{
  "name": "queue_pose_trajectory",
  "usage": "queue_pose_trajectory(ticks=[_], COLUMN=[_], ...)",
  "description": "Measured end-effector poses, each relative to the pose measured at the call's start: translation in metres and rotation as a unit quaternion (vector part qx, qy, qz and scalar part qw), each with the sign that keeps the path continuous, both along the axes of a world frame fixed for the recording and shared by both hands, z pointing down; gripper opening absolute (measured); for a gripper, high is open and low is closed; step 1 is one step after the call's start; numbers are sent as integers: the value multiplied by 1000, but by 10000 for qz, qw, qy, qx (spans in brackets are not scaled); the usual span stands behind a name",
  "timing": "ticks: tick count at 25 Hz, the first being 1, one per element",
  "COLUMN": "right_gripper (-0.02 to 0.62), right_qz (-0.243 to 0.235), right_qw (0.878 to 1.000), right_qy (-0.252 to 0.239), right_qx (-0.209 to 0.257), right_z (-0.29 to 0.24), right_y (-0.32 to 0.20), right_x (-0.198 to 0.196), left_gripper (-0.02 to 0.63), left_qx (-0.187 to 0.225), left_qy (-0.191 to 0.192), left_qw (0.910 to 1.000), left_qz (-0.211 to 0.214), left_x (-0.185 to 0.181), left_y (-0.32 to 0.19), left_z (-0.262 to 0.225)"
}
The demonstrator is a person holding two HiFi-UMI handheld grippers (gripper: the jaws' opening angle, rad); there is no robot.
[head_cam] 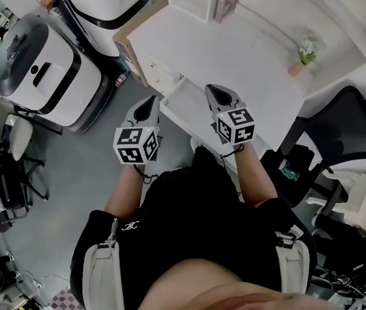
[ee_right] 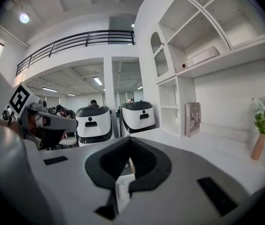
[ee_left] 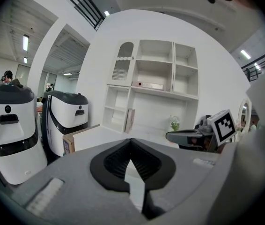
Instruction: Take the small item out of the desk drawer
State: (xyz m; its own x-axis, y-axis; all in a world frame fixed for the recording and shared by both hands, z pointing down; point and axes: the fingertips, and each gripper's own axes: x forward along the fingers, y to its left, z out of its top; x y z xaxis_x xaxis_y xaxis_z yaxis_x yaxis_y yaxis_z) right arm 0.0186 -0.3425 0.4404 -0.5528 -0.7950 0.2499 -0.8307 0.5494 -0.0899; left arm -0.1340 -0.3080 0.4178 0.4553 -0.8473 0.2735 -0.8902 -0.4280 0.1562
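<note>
I stand at a white desk (head_cam: 254, 50) whose drawer (head_cam: 182, 105) is pulled out toward me; it looks white inside and I see no small item in it. My left gripper (head_cam: 147, 110) hangs over the drawer's left edge, and its jaws are shut and empty. My right gripper (head_cam: 219, 95) hovers over the drawer's right edge by the desk top, also shut with nothing held. In the left gripper view the left gripper (ee_left: 131, 143) shows dark pads that meet at the tip. The right gripper (ee_right: 130, 143) in the right gripper view looks the same.
Two white robots (head_cam: 41, 76) (head_cam: 105, 5) stand left of the desk, with a cardboard box (head_cam: 131, 41) at its left end. A book (head_cam: 227, 0) and a flower vase (head_cam: 303, 55) sit at the back. A black office chair (head_cam: 348, 128) stands to the right.
</note>
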Motion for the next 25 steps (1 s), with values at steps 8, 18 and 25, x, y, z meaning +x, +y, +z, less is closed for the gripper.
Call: queue_pose_trajectory(ticks=[8,18,25], right_gripper=[-2,54,69], right_qz=[-282,-986,-1369], right_qw=[9985,9855,9679], right_qy=[6,160,386], right_qx=[-466,-1372,-2074], right_z=[43,118,175], right_y=[-34,-61,-72], right_x=[-6,-33,-58], left_gripper=[15,14,14], left_qx=[-287,-641,-1004], left_qy=[-123,-272,-298], left_qw=[9994,9966,9917], left_qz=[-125,-443,-746], left_x=[1,-15,-37], left_y=[-22,-52,-59], left_z=[22,55,81])
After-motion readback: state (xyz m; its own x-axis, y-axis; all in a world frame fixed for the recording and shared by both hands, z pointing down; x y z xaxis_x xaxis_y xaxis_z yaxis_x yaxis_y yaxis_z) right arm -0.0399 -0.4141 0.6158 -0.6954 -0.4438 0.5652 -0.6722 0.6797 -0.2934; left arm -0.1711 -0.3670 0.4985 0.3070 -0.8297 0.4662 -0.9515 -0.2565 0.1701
